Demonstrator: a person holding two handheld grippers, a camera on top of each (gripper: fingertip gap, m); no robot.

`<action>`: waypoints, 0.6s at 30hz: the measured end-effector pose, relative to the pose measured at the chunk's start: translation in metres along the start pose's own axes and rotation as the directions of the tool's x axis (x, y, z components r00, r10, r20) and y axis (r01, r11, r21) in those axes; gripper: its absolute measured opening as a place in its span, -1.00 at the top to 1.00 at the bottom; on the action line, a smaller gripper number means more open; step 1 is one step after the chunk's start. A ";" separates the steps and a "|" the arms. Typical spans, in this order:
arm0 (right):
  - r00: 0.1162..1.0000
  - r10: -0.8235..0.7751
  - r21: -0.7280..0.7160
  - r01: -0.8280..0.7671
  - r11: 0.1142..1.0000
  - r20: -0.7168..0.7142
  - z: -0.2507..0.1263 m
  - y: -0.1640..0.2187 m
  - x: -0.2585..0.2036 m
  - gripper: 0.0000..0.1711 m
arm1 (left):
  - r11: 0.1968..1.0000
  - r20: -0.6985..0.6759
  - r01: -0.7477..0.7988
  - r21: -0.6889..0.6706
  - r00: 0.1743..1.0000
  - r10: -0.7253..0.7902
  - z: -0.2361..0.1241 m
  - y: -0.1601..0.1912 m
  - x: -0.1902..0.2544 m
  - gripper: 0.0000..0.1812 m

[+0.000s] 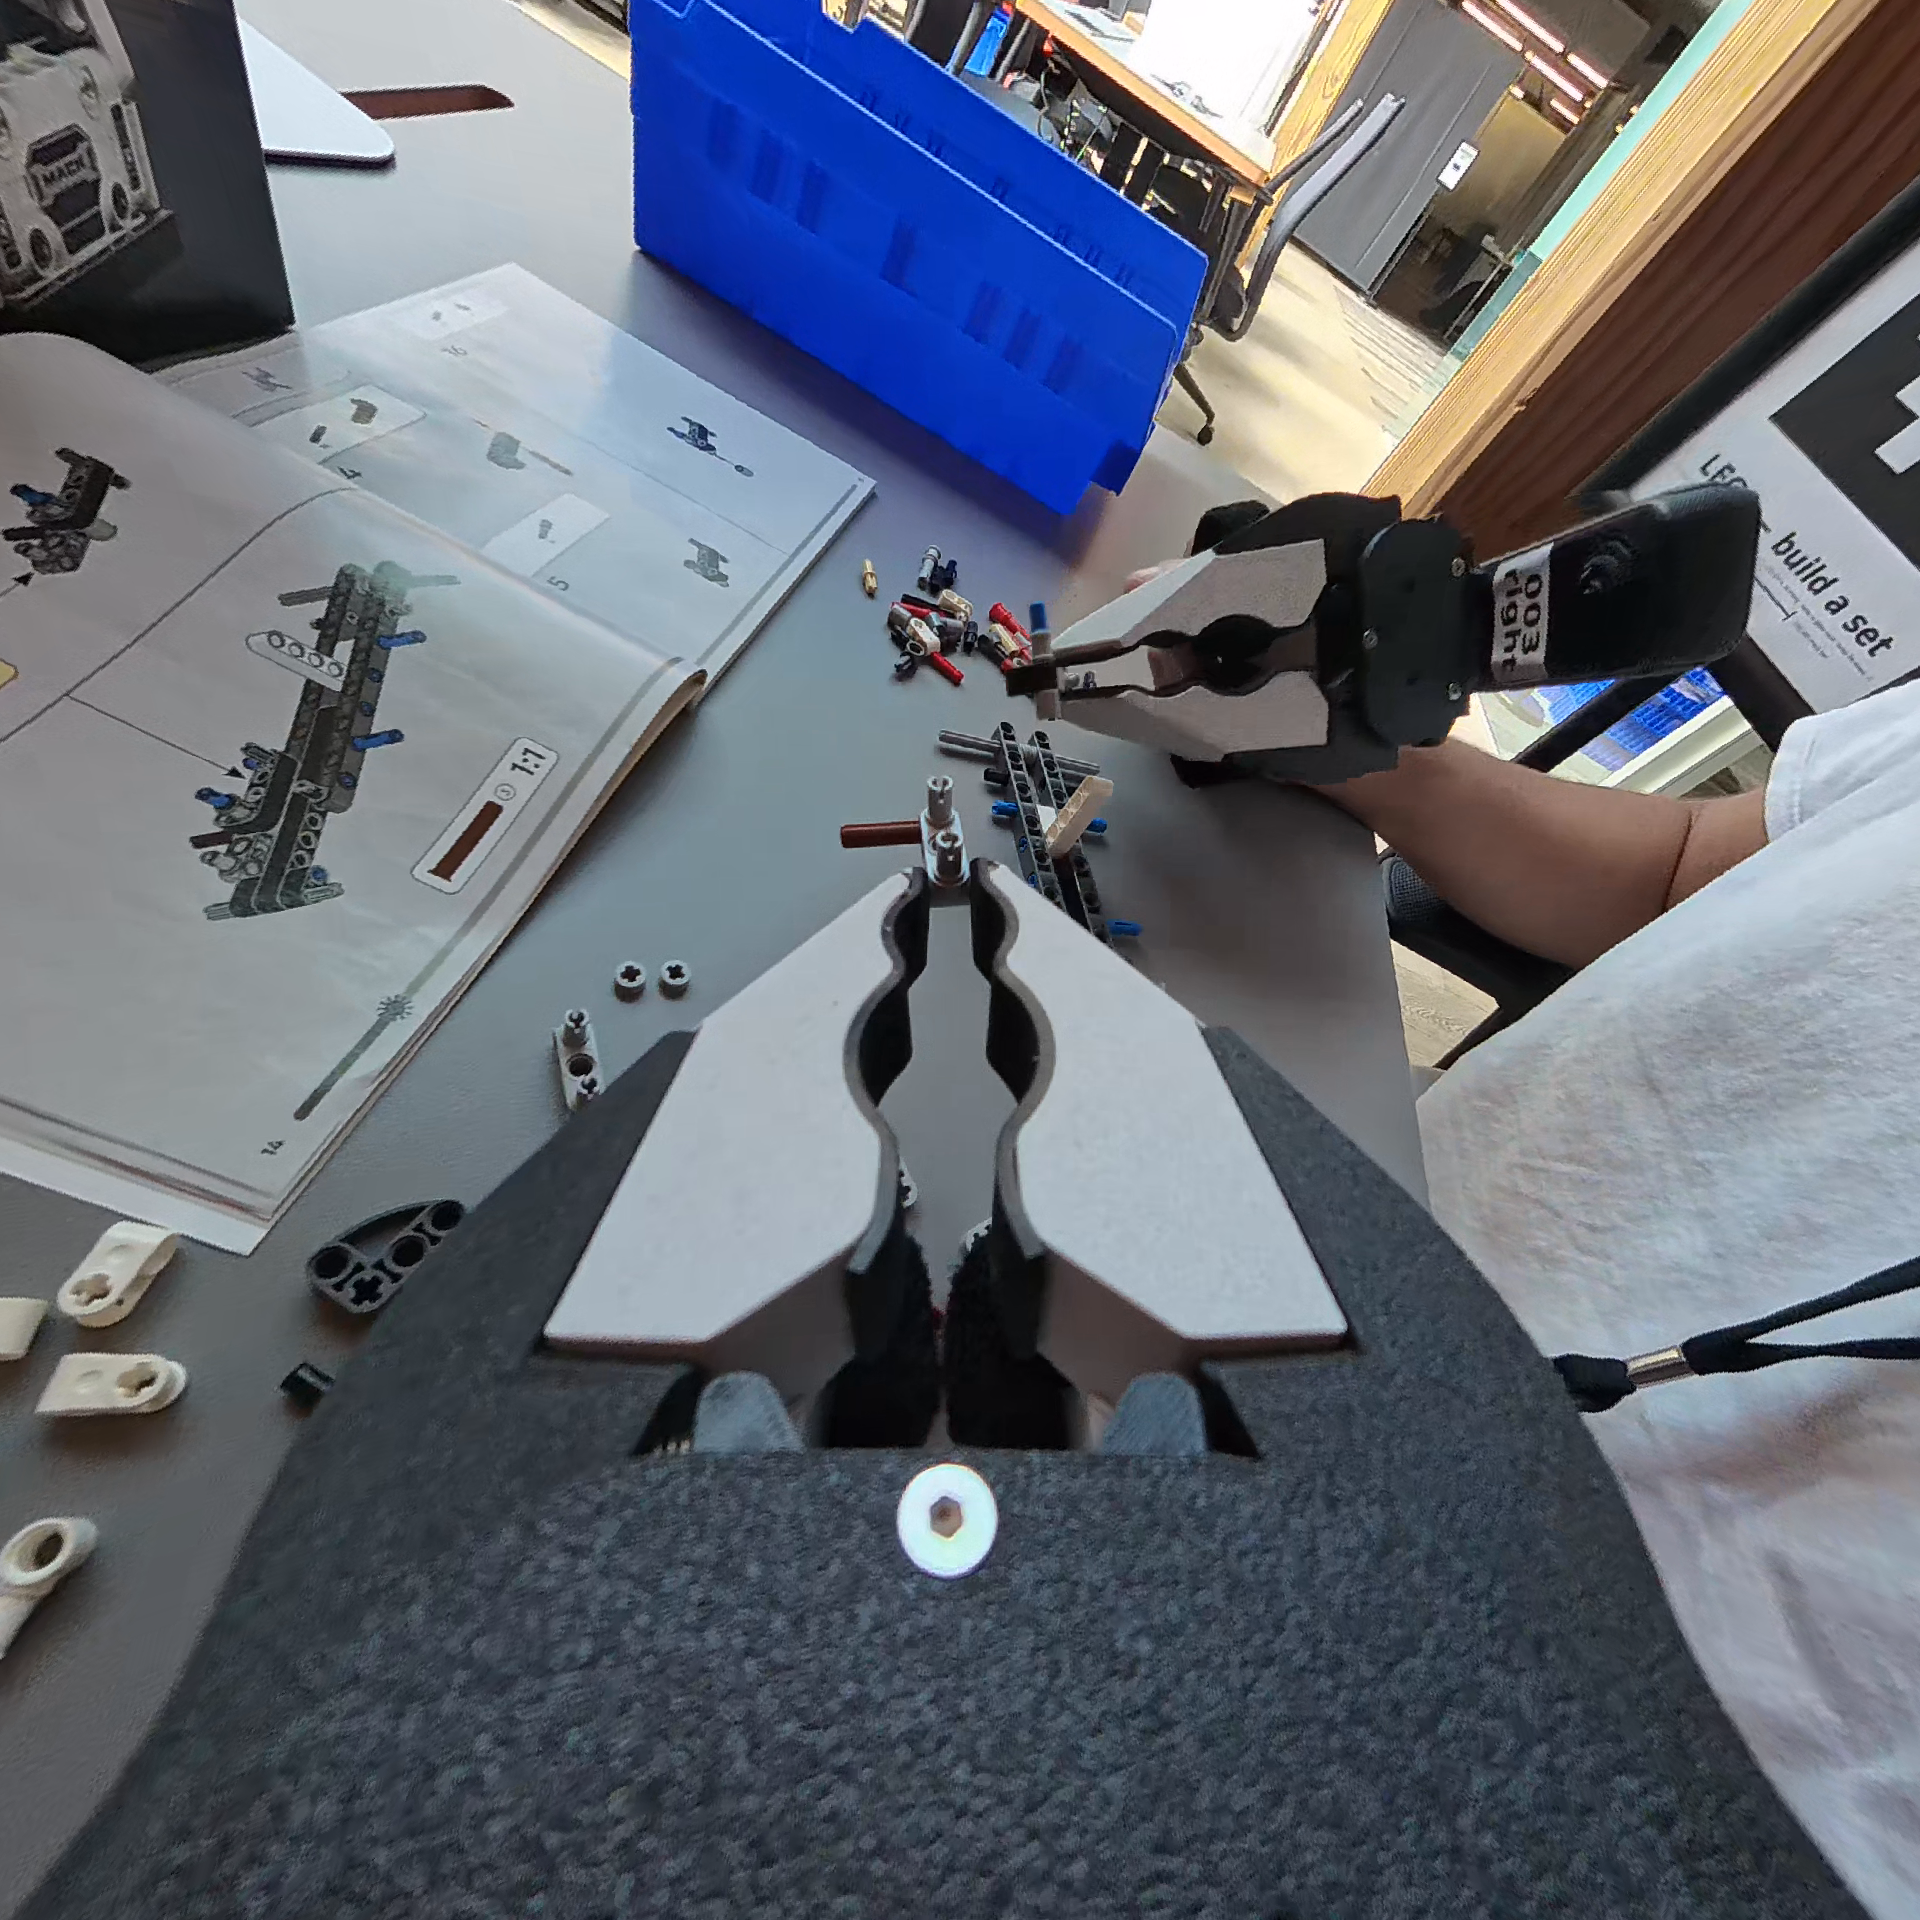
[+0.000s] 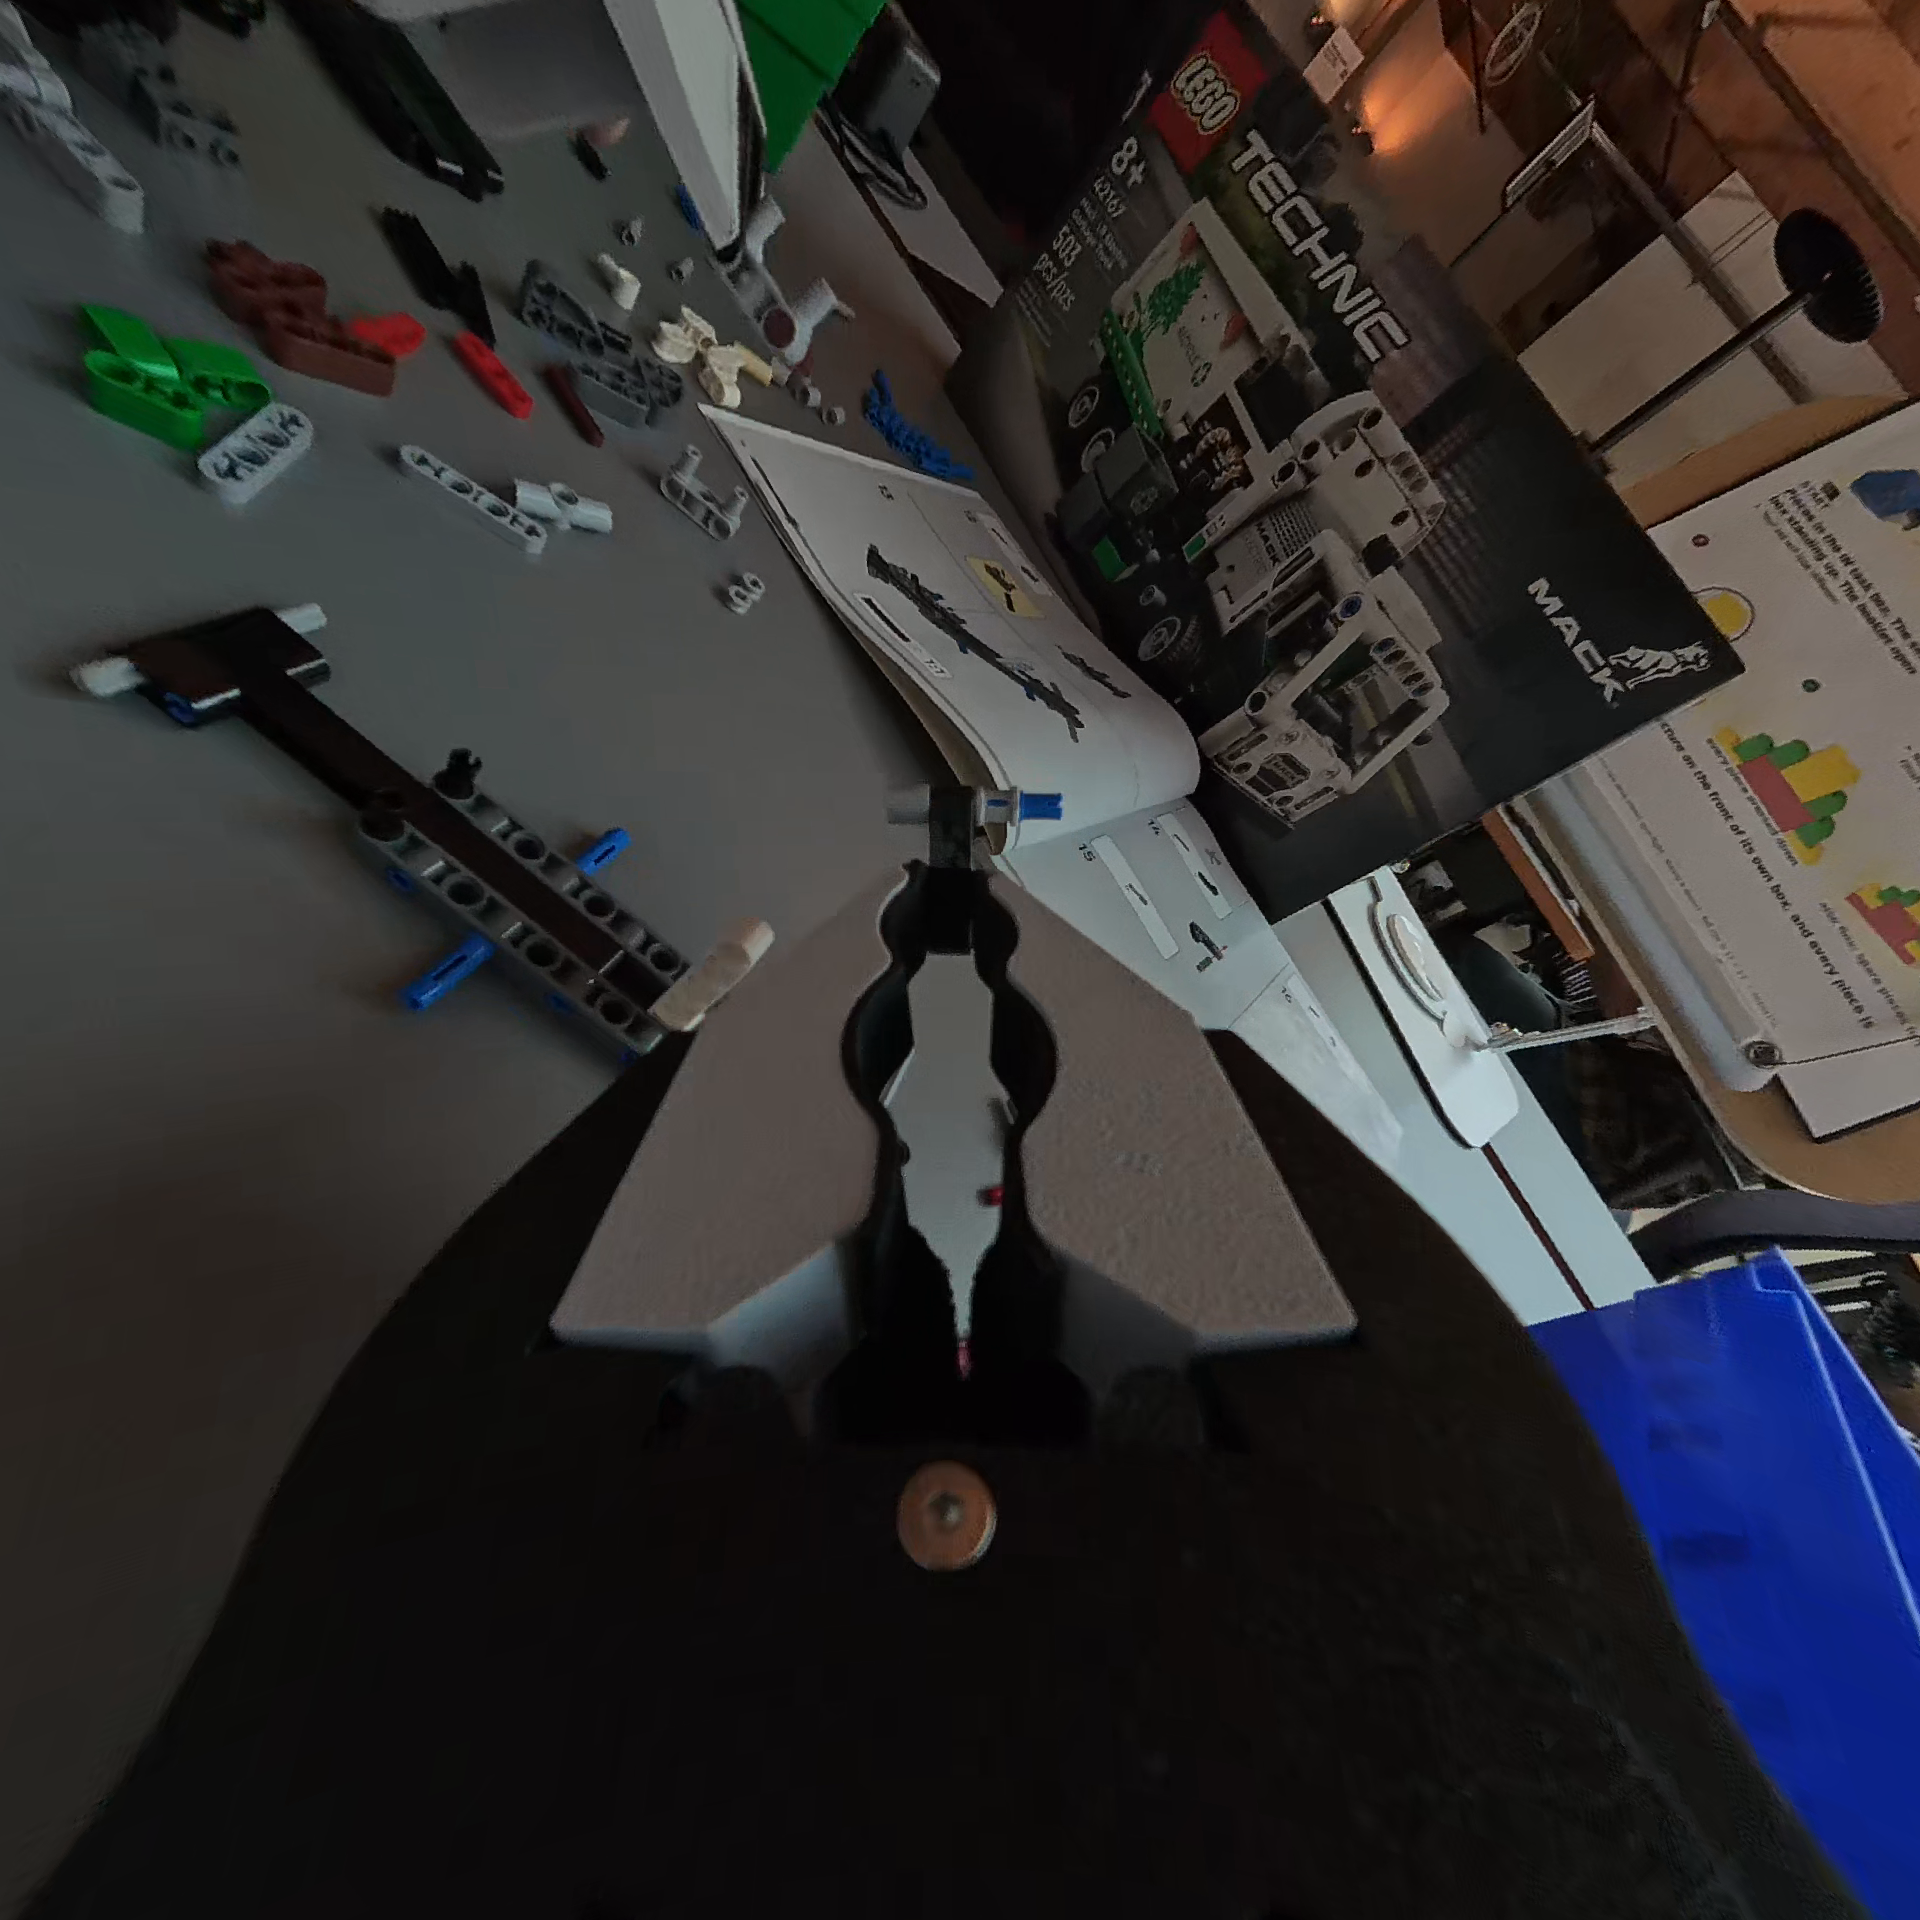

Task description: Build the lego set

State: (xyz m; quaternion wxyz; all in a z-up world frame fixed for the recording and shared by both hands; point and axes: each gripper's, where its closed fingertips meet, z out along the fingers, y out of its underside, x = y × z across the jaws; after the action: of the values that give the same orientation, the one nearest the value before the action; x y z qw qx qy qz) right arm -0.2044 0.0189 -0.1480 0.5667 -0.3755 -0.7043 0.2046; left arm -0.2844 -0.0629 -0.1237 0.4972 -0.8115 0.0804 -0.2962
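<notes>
Left tool: clenched on small grey connector with pins, brown axle projecting sideways, above grey surface.
Right tool: clenched on small dark connector carrying blue pin.
Long grey-and-black beam assembly with blue pins: flat on surface, near person-side edge.
Open instruction booklet: mid-surface.
</notes>
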 end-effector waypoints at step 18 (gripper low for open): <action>0.959 -0.283 0.056 0.283 0.957 -0.020 -0.001 -0.010 -0.020 0.95 | 0.999 -0.036 0.003 -0.034 0.999 -0.004 0.009 0.008 0.009 0.94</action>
State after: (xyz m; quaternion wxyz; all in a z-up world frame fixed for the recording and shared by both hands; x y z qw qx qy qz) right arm -0.2052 -0.0028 -0.1539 0.6052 -0.2553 -0.7410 0.1396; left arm -0.2707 -0.0634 -0.1296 0.4814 -0.8145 0.0929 -0.3101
